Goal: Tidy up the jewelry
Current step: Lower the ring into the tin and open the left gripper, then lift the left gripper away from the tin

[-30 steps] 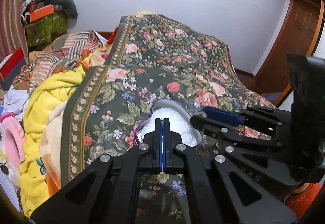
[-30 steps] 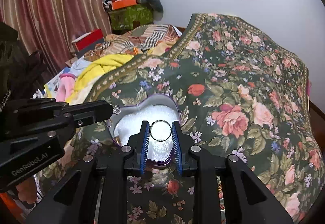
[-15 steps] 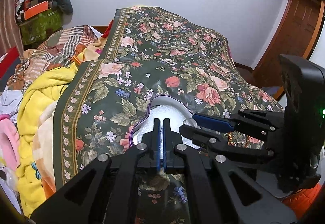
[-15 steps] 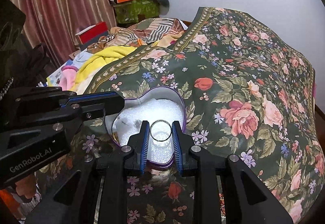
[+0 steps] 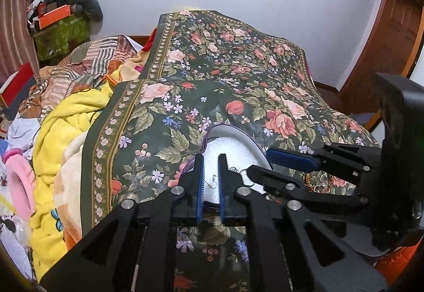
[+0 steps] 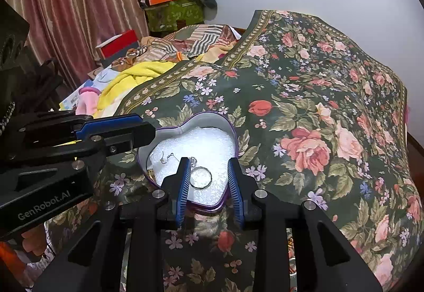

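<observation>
Right tongs (image 6: 209, 180): just opened, pads clear of the thin silver ring (image 6: 201, 178) lying between them on white foam.
Left tongs (image 5: 210, 180): just parted to a narrow gap, gripping nothing; small hooked earring (image 5: 212, 182) seen on the foam between the pads.
Heart-shaped purple-rimmed tin (image 6: 233, 130): open, resting on the dark floral bedspread (image 6: 318, 106).
Silver hook earring (image 6: 165, 158): inside the tin, near its left wall.
Bed edge: yellow blanket (image 5: 66, 119) heaped beside the bedspread.
</observation>
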